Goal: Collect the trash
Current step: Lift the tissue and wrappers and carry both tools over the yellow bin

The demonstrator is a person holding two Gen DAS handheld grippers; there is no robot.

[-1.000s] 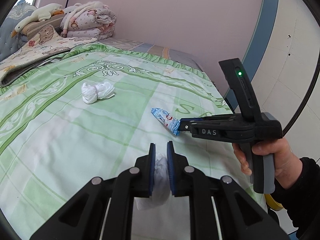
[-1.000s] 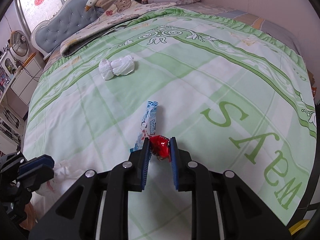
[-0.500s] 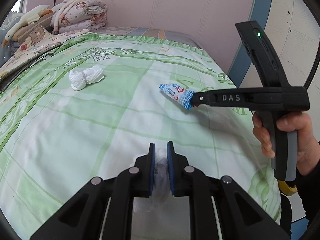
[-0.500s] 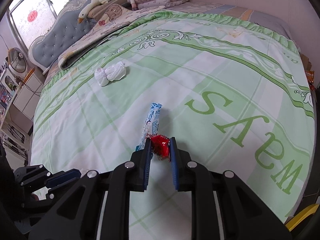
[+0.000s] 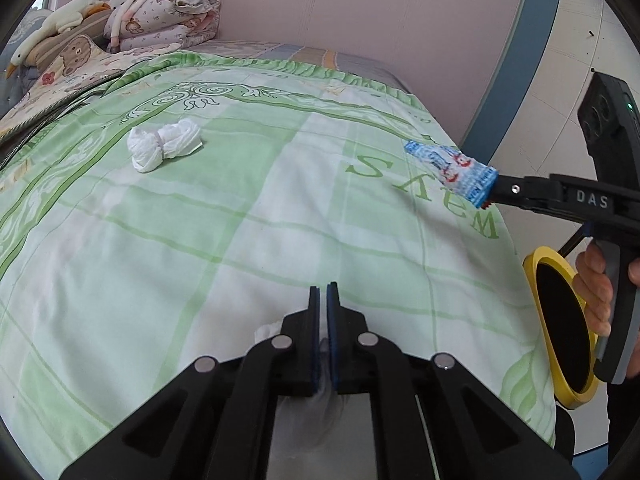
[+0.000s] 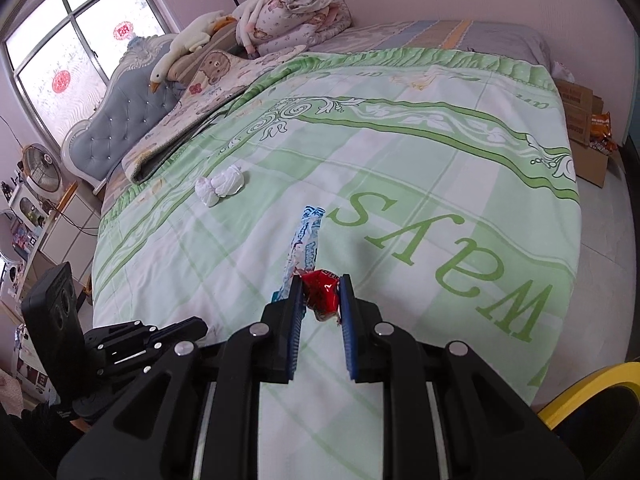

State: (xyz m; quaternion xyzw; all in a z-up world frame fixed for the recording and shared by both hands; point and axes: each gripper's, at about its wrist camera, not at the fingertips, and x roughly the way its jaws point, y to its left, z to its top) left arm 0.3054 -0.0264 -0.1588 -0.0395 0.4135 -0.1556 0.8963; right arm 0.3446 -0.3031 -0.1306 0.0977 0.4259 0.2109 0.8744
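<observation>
Two printed marks | "DAS": right hand-held gripper | "SAeM": bedspread

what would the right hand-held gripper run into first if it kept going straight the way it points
Probably the green bedspread. The right hand-held gripper, shut on a red wrapper and a blue wrapper, tilts down at bare cover. The white tissue wad lies left of that line. Depth is unclear.

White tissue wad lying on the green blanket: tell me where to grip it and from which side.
Grip the tissue wad at its pinched waist, where the two puffy lobes meet. Come from above, jaws straddling that narrow neck across its long axis: it lies flat on the blanket, with clear space all round.
</observation>
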